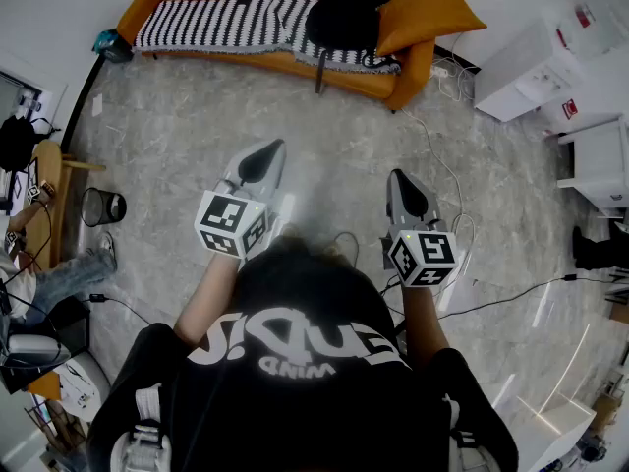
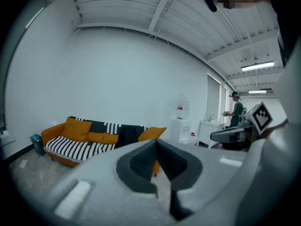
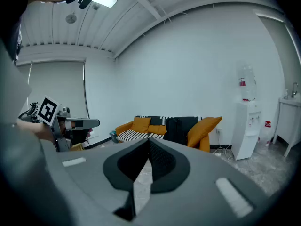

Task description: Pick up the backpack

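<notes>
Backpack [image 1: 349, 13] on sofa [image 1: 142, 8], far from left claw [image 1: 263, 160] & right claw [image 1: 408, 193], both closed, empty; arriving shut prob. shoves it.

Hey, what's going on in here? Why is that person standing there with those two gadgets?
A person stands in a room with a hand-held gripper in each hand. The left gripper and the right gripper are both shut and hold nothing, and both point toward an orange sofa. A black backpack sits on the sofa beside a striped blanket, untouched. A stretch of floor lies between the person and the sofa, so the pick-up has not begun.
</notes>
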Available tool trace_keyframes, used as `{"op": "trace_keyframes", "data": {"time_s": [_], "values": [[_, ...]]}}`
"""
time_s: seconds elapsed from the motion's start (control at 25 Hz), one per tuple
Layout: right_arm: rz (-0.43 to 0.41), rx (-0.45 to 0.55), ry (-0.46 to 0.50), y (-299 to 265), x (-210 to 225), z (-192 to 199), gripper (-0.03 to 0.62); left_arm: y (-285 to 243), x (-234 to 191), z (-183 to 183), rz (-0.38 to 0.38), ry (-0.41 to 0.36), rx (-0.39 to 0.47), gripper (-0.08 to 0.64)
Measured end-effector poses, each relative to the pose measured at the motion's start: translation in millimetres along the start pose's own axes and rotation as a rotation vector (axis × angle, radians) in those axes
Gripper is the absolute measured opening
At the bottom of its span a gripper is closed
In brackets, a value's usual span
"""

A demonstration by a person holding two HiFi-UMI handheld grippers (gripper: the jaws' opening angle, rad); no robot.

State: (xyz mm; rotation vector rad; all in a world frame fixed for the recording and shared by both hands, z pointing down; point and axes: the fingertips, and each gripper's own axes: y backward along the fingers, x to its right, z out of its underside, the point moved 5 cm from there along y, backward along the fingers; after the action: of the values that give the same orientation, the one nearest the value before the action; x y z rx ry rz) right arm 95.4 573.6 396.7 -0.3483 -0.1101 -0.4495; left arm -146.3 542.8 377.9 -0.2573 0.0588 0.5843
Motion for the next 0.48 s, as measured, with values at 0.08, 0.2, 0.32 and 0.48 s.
{"op": "trace_keyframes", "data": {"time_s": [0.08,0.2,0.32,0.48], "values": [[0.000,0.000,0.001,-3,-3,0,0.002,2,-4,0,-0.002,0.002,0.000,0.002],[-0.001,0.005,-0.010,-6,-10,-1,0.002,6,-11,1,-0.003,0.006,0.000,0.002],[0.014,0.000,-0.022,-12,-16,-2,0.002,11,-22,2,-0.001,0.004,-0.002,0.002],[0.035,-0.013,-0.025,-23,-26,-5,0.002,15,-40,3,0.002,0.012,-0.005,0.002]]}}
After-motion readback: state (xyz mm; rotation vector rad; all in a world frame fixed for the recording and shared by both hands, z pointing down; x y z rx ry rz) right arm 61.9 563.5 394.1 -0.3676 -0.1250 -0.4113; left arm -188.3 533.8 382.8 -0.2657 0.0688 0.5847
